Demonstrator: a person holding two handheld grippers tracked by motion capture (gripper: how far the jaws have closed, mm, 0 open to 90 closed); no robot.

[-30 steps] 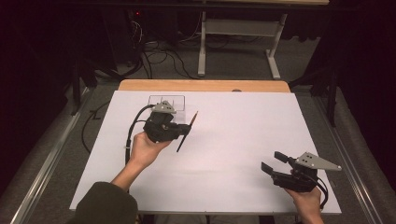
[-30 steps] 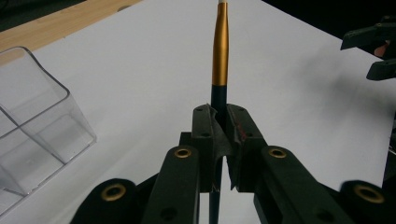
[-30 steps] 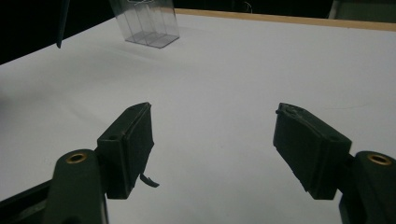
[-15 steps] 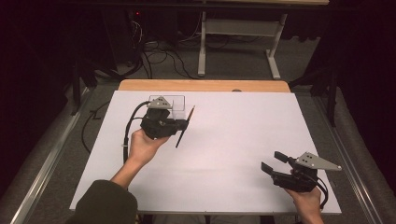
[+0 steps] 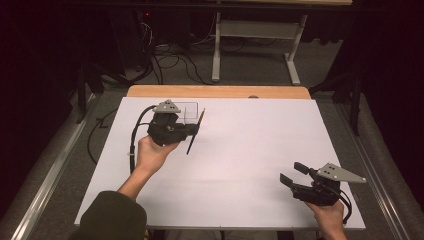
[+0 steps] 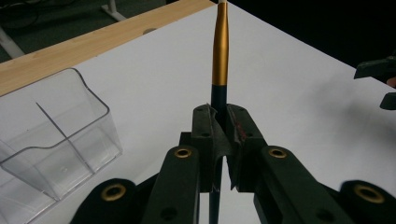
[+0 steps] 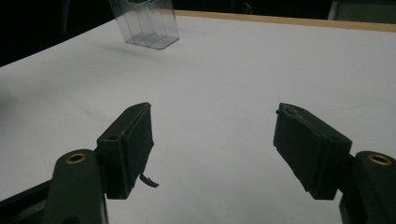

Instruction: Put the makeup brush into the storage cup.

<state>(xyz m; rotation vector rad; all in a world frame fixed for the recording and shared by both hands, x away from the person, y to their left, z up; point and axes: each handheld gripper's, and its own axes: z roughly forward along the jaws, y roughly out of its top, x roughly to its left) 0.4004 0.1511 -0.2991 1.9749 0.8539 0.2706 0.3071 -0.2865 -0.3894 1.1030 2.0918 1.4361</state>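
Pen [image 6: 220,44] is pinched between the left gripper [image 5: 192,131] jaws beside the clear organizer [image 6: 56,135]. Insertion is judged not yet done. Right gripper [image 7: 215,140] is held spread, empty.

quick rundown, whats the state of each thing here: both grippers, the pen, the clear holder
left gripper: shut on the pen, held above the table
right gripper: open, nothing between its jaws, low over the table
slim dark pen with a gold barrel: clamped at its dark part, gold end pointing away from the jaws
clear plastic holder with a divider: upright, looks empty
white table: bare around the holder
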